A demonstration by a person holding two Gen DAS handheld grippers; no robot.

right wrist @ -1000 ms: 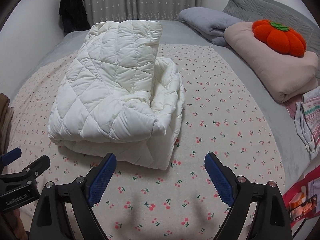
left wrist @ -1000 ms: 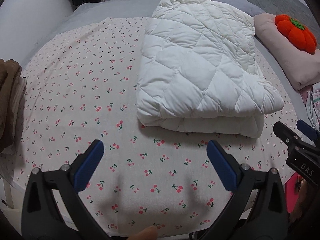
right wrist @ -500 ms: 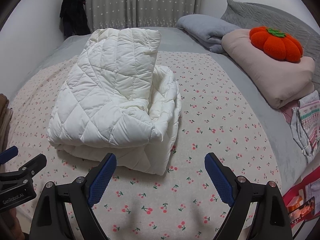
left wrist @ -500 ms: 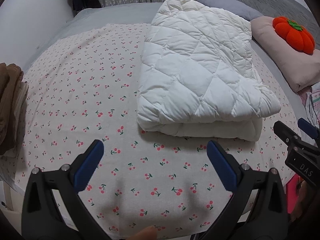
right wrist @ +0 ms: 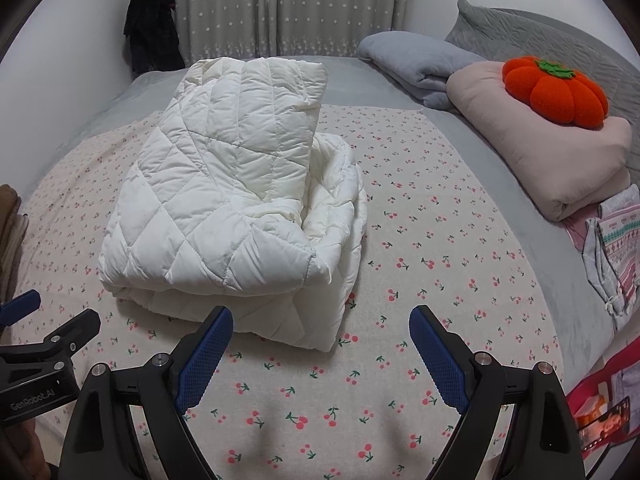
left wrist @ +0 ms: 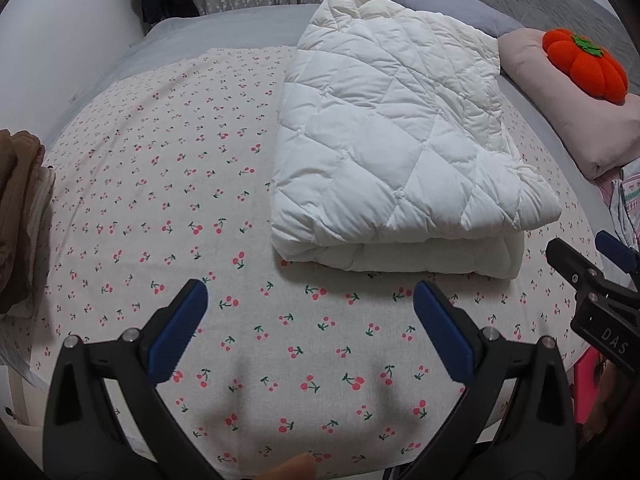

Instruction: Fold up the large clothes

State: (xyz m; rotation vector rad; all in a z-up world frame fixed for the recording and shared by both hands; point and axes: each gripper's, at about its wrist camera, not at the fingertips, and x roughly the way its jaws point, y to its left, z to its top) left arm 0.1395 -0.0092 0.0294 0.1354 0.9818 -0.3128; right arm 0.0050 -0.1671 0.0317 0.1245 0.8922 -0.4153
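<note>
A bed fills both views, a cherry-print sheet point(left wrist: 168, 184) spread over its grey cover, curtains at the top of the frame. The quilt point(left wrist: 392, 152) lies folded on the sheet, in the centre right of my left view and the centre left of my right view point(right wrist: 224, 208). Its long axis runs away from me toward the curtains, its near folded end facing me. My left gripper point(left wrist: 310, 320) is spread wide and holds nothing; my right gripper point(right wrist: 320, 344) is likewise spread and empty. Both hover over bare sheet, short of the near end. My right one looks the nearer, its left finger just beside the lower right corner of the quilt. An orange pumpkin cushion point(right wrist: 556, 92) sits upper right.
</note>
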